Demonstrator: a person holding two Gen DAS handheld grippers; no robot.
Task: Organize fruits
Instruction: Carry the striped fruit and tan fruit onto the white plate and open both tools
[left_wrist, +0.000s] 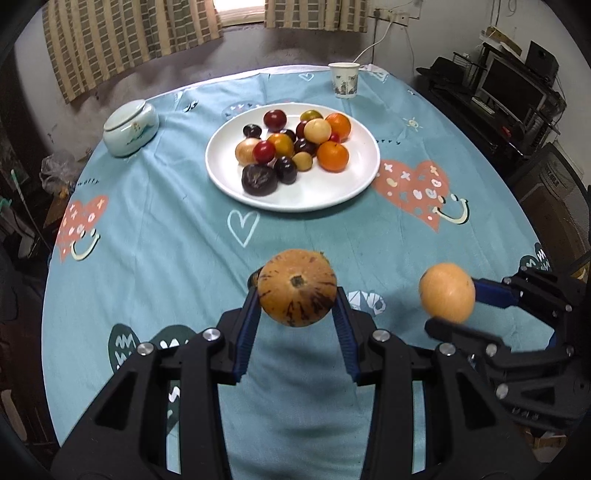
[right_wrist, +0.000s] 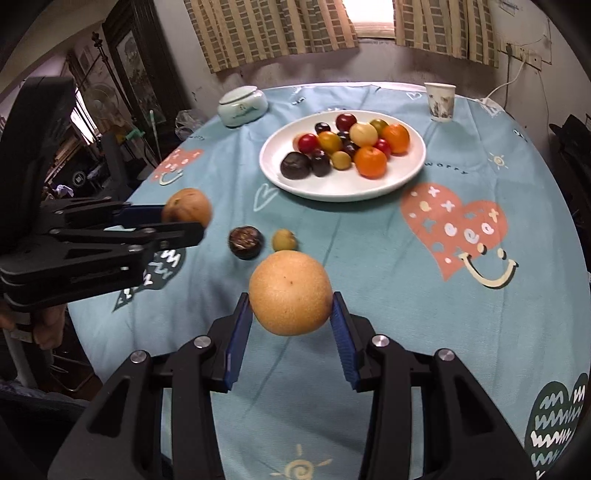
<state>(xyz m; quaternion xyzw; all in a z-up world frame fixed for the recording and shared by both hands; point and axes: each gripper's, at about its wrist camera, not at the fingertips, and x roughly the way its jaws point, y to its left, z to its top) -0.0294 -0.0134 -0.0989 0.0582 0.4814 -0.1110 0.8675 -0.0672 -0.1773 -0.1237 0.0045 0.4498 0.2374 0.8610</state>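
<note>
My left gripper (left_wrist: 297, 295) is shut on a brown-streaked orange fruit (left_wrist: 297, 284), held above the blue tablecloth. In the right wrist view the same left gripper (right_wrist: 184, 221) and its fruit (right_wrist: 188, 206) appear at the left. My right gripper (right_wrist: 290, 301) is shut on a pale orange round fruit (right_wrist: 290, 291), also lifted off the cloth; the left wrist view shows that gripper (left_wrist: 454, 306) and fruit (left_wrist: 447, 291) at the right. A white plate (left_wrist: 295, 201) (right_wrist: 332, 192) further back holds several small fruits. A dark fruit (right_wrist: 245, 242) and a small yellow-green one (right_wrist: 283, 240) lie loose on the cloth.
A paper cup (left_wrist: 344, 79) (right_wrist: 439, 101) stands behind the plate near the table's far edge. A lidded ceramic jar (left_wrist: 130, 127) (right_wrist: 242, 105) sits at the back left. A hand (right_wrist: 44, 325) grips the left tool. Furniture and a monitor surround the round table.
</note>
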